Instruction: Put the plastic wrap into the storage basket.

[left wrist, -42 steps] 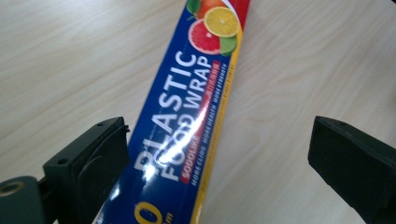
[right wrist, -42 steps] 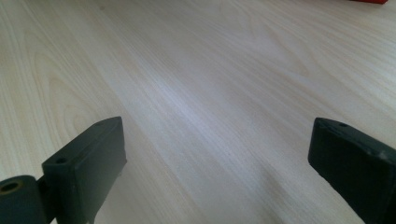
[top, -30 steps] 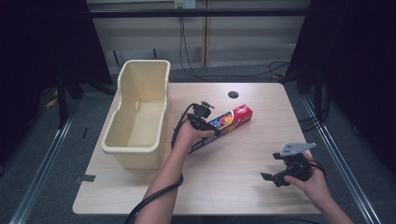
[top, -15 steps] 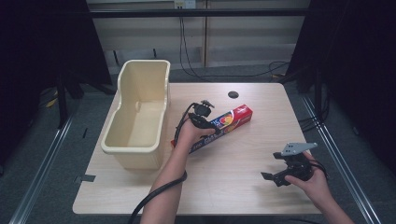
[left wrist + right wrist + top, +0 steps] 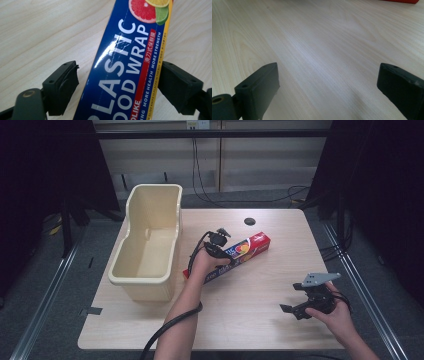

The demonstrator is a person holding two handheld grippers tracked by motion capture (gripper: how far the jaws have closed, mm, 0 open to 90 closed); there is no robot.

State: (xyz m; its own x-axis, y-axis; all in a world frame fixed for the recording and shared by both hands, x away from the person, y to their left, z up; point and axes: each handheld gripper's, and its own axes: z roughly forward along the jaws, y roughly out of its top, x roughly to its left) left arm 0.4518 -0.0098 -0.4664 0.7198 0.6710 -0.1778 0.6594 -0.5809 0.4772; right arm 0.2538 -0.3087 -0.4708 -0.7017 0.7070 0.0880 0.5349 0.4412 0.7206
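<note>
A long blue and red plastic wrap box (image 5: pixel 245 248) lies slantwise on the wooden table (image 5: pixel 260 330), near its middle. My left gripper (image 5: pixel 221 254) points down over the box's middle. In the left gripper view its jaws straddle the box (image 5: pixel 125 62): the gripper (image 5: pixel 118 70) is open, with the right jaw at the box's yellow edge and a gap on the left. My right gripper (image 5: pixel 292 299) is held low over bare wood at the front right. It stands open (image 5: pixel 327 72) with nothing between the jaws.
A cream plastic tub (image 5: pixel 150 237) stands empty at the table's left side, close to the box's near end. A dark round hole (image 5: pixel 249 221) sits at the table's back. A red end of the box (image 5: pixel 402 1) edges the right gripper view.
</note>
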